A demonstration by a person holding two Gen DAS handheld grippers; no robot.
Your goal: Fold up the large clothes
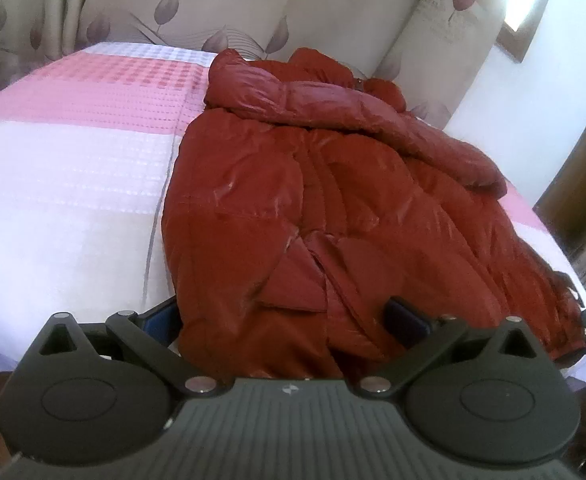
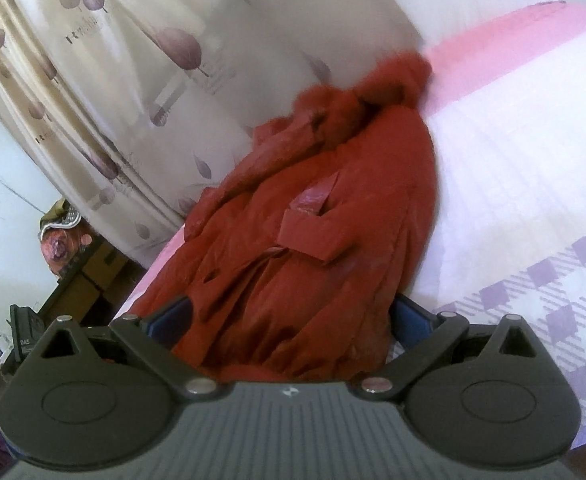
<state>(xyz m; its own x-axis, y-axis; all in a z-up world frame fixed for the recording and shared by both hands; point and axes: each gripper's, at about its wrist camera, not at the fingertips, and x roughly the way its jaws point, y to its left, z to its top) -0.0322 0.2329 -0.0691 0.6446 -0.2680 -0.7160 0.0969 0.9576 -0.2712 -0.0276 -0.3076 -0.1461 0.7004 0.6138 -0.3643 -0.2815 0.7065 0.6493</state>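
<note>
A shiny red puffer coat (image 1: 333, 200) lies on the bed, body towards me, one sleeve folded across its top and a fur-trimmed hood at the far end. My left gripper (image 1: 285, 316) has its blue-padded fingers wide apart with the coat's near hem bunched between them. In the right wrist view the coat (image 2: 313, 208) runs away from me, a pocket flap on top. My right gripper (image 2: 293, 316) stands the same way, its fingers either side of the hem. Whether either pinches the cloth is hidden by the fabric.
The bedspread (image 1: 73, 160) is pink and white, with purple checks (image 2: 553, 280) near me on the right. A leaf-print curtain (image 2: 113, 80) hangs behind the bed. A wooden cabinet (image 2: 81, 272) stands on the left in the right wrist view.
</note>
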